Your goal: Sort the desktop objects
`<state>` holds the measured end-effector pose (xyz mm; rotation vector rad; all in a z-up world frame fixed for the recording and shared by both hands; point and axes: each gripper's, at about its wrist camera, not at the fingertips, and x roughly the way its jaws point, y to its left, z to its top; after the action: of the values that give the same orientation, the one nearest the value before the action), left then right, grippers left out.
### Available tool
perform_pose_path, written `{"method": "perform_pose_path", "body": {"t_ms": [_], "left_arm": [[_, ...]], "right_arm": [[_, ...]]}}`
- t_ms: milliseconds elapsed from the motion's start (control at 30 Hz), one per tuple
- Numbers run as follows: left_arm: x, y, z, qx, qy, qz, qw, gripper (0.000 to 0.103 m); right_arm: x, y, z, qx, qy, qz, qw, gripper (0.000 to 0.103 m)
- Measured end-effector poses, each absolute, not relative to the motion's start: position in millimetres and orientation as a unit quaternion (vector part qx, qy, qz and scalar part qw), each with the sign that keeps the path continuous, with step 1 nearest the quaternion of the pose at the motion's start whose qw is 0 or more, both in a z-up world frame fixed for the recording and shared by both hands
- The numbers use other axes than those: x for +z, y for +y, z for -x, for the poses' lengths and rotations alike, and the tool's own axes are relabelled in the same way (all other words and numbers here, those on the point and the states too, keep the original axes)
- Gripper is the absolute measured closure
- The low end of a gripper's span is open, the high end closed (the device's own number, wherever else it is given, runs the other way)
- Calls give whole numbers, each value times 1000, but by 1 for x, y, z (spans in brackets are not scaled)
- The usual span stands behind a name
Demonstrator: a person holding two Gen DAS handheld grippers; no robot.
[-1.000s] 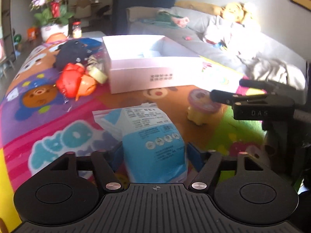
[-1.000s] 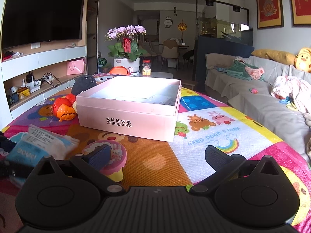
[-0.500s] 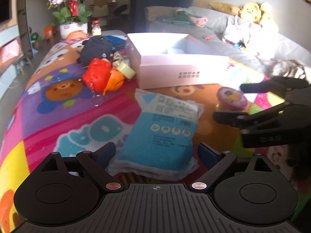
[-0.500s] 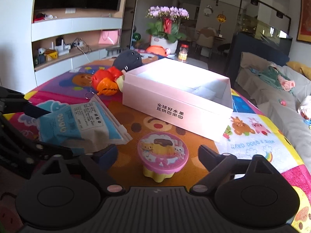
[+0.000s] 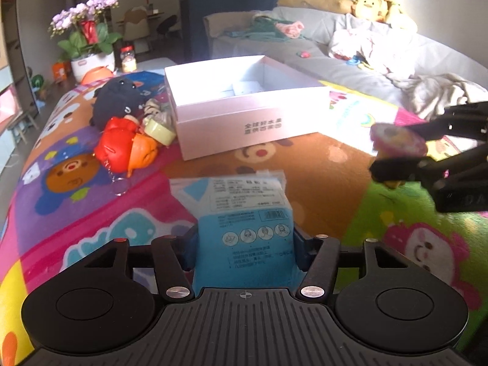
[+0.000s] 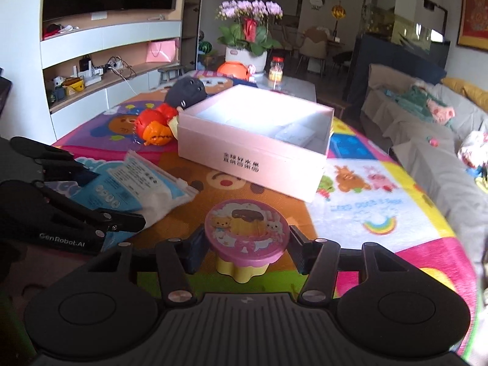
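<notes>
A blue and white packet (image 5: 244, 228) sits between the pads of my left gripper (image 5: 245, 238). The jaws are closing and the pads press its sides, with its far end tipped up off the mat. The right wrist view shows the same packet (image 6: 128, 186) in my left gripper (image 6: 119, 198). My right gripper (image 6: 247, 244) is closing on a small yellow cup with a pink cartoon lid (image 6: 247, 228); its pads touch the lid's rim. From the left wrist the cup (image 5: 396, 143) hangs a little above the mat. The open pink box (image 5: 244, 128) stands beyond both.
A red and orange plush (image 5: 125, 149), a black plush (image 5: 119, 103) and a yellow-green roll (image 5: 158, 129) lie left of the box. A colourful cartoon mat (image 6: 381, 213) covers the round table. A flower pot (image 6: 247, 58) stands at the far end and a sofa (image 5: 366, 61) to the right.
Both pairs of jaws have narrowed: the left onto the packet, which now tips up, and the right onto the pink-lidded cup, which has risen off the mat.
</notes>
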<state>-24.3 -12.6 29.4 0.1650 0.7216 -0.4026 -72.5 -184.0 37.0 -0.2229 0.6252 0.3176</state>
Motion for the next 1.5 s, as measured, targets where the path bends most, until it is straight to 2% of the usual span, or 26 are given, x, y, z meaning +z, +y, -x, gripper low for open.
{"method": "perform_pose_path", "body": {"t_ms": [100, 267, 467, 500, 533, 567, 600, 667, 700, 933, 1100, 1167, 1200, 1333, 1500], "left_arm": [[48, -12, 40, -206, 329, -80, 918, 42], [99, -16, 45, -212, 250, -80, 941, 42], [132, -48, -27, -191, 160, -82, 965, 42], [134, -57, -45, -188, 146, -84, 968, 39], [132, -62, -61, -189, 145, -83, 968, 28], [129, -65, -74, -190, 157, -76, 966, 21], [125, -65, -84, -188, 176, -63, 964, 16], [111, -54, -89, -192, 212, -28, 958, 12], [102, -47, -85, -197, 223, -17, 955, 6], [32, 17, -40, -145, 294, 11, 945, 6], [21, 46, -26, -120, 308, 42, 943, 4], [21, 50, -21, -118, 305, 41, 944, 3], [21, 51, -19, -115, 301, 38, 946, 3], [20, 48, -14, -103, 289, 32, 951, 1], [17, 51, -18, -98, 291, 53, 950, 1]], "right_arm": [[56, -193, 87, 158, 277, 109, 942, 48], [98, -217, 101, 146, 209, 73, 964, 48], [113, -234, 89, 118, 179, 50, 975, 48], [112, -234, 84, 115, 183, 49, 975, 48], [111, -234, 79, 113, 187, 50, 975, 48], [110, -234, 74, 111, 192, 52, 974, 48], [108, -233, 69, 109, 196, 56, 973, 48], [105, -232, 62, 104, 201, 62, 972, 48], [103, -232, 59, 104, 203, 64, 972, 48], [100, -212, 15, 122, 208, 78, 967, 48], [101, -170, -36, 134, 194, 94, 967, 48], [96, -157, -57, 128, 186, 96, 969, 43], [93, -154, -66, 125, 194, 91, 969, 28], [81, -154, -65, 141, 223, 58, 963, 23], [54, -153, -14, 172, 230, 101, 953, 2]]}}
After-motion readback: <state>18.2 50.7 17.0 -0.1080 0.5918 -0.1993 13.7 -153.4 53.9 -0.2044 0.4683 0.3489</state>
